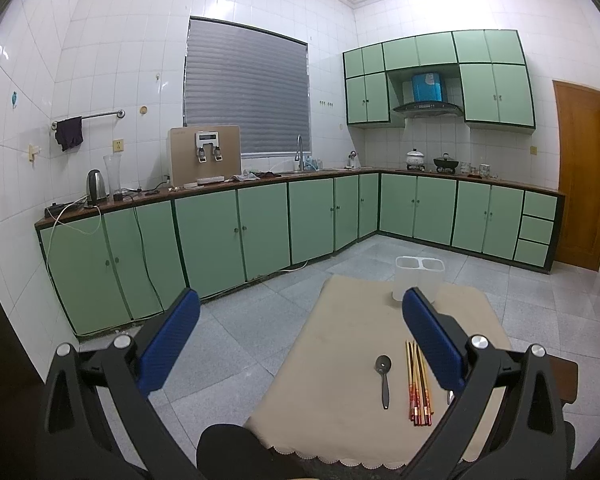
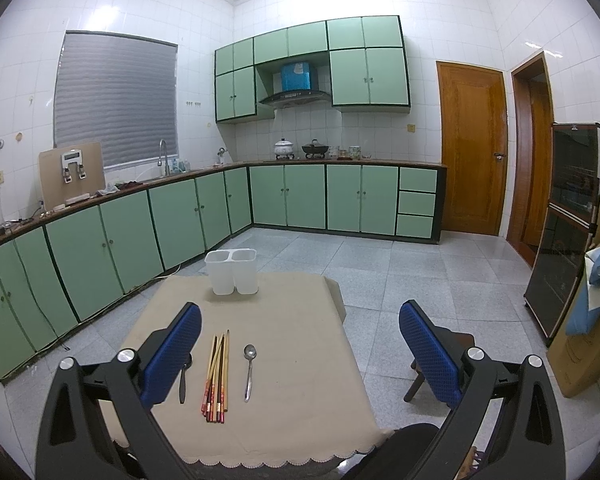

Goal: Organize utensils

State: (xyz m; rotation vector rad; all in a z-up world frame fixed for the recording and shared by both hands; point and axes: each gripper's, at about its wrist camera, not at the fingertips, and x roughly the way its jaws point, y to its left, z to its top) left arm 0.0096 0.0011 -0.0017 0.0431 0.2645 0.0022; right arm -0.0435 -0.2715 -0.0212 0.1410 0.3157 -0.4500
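Note:
A small table under a beige cloth (image 1: 340,360) (image 2: 292,340) carries the utensils. A black spoon (image 1: 384,380) (image 2: 183,382) lies left of a bundle of chopsticks (image 1: 418,388) (image 2: 217,380). A steel spoon (image 2: 249,372) lies right of the chopsticks; in the left wrist view only a bit of the steel spoon (image 1: 449,397) shows behind a finger. A white two-compartment holder (image 1: 418,280) (image 2: 232,270) stands empty at the table's far edge. My left gripper (image 1: 300,336) hangs open above the table's left side. My right gripper (image 2: 300,344) is open above its near right part. Neither holds anything.
Green cabinets (image 1: 220,232) under a dark counter run along the left and far walls. The grey tiled floor (image 2: 420,272) surrounds the table. A wooden stool (image 2: 416,384) stands right of the table, and a dark glass cabinet (image 2: 568,220) and cardboard box (image 2: 588,344) are further right. A person's dark knee (image 1: 236,452) is at the near edge.

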